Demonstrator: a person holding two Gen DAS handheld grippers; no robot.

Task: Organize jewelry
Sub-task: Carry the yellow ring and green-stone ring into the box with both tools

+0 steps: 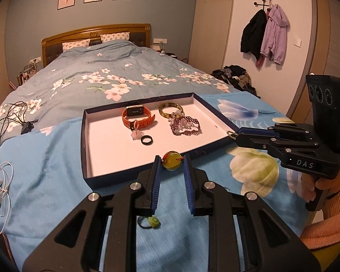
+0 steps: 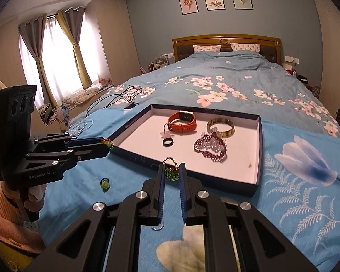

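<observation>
A dark blue tray (image 1: 115, 176) (image 2: 261, 149) with a white floor lies on the bed. It holds an orange watch (image 1: 138, 119) (image 2: 183, 122), a tortoiseshell bangle (image 1: 170, 111) (image 2: 221, 127), a purple beaded bracelet (image 1: 185, 127) (image 2: 210, 148) and a black ring (image 1: 146, 140) (image 2: 167, 142). My left gripper (image 1: 171, 158) (image 2: 107, 144) is shut on a round yellow bead ornament (image 1: 171, 161), just above the tray's near edge. At that same edge, further right, my right gripper (image 2: 171, 168) (image 1: 235, 136) is shut on a gold-beaded ring with a green stone (image 2: 170, 171).
A small dark ring with a green stone (image 1: 150, 222) (image 2: 105, 184) lies on the light blue blanket in front of the tray. A clear ring (image 2: 157, 226) lies under my right gripper. Black cables (image 1: 13, 113) and white earphones (image 1: 0, 188) lie on the left side of the bed.
</observation>
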